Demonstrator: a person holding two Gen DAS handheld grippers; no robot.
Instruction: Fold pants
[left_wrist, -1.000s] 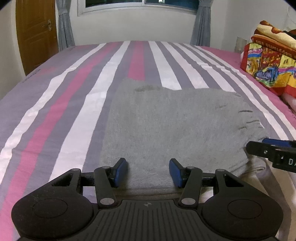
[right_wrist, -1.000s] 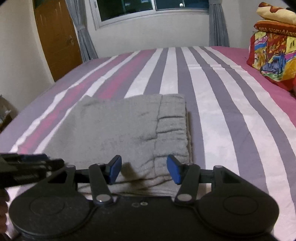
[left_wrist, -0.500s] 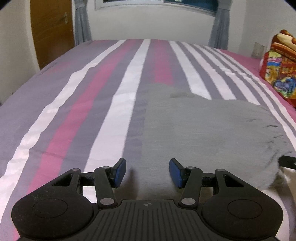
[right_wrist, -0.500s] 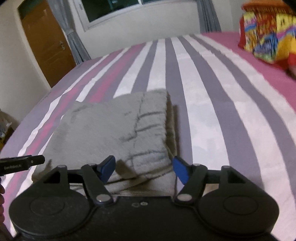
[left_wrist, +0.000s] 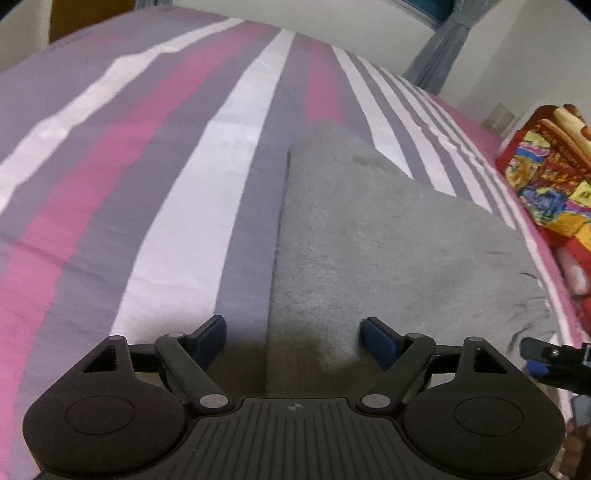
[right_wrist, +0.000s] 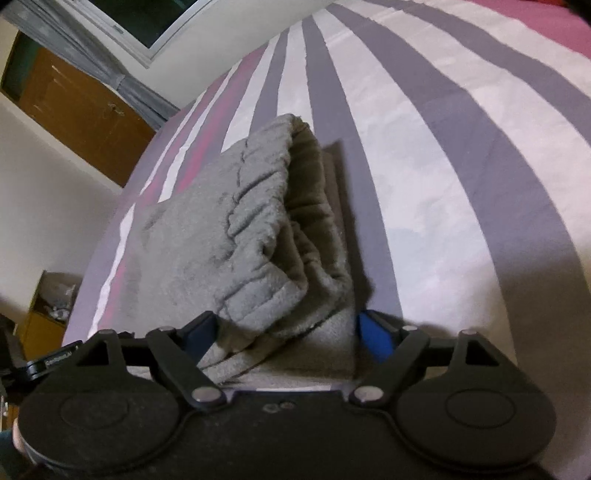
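1. The pants, thick grey fleece folded into a soft rectangular stack with a gathered, ribbed waistband end, lie near the bed's near edge.
2. The bed wears a smooth sheet striped pink, white and grey; a brown door and grey curtains stand behind.
3. The stack's long axis runs across the stripes.
4. The left gripper has just been opening, straddling the stack's left corner; the right gripper likewise, its fingers spread about the waistband corner.
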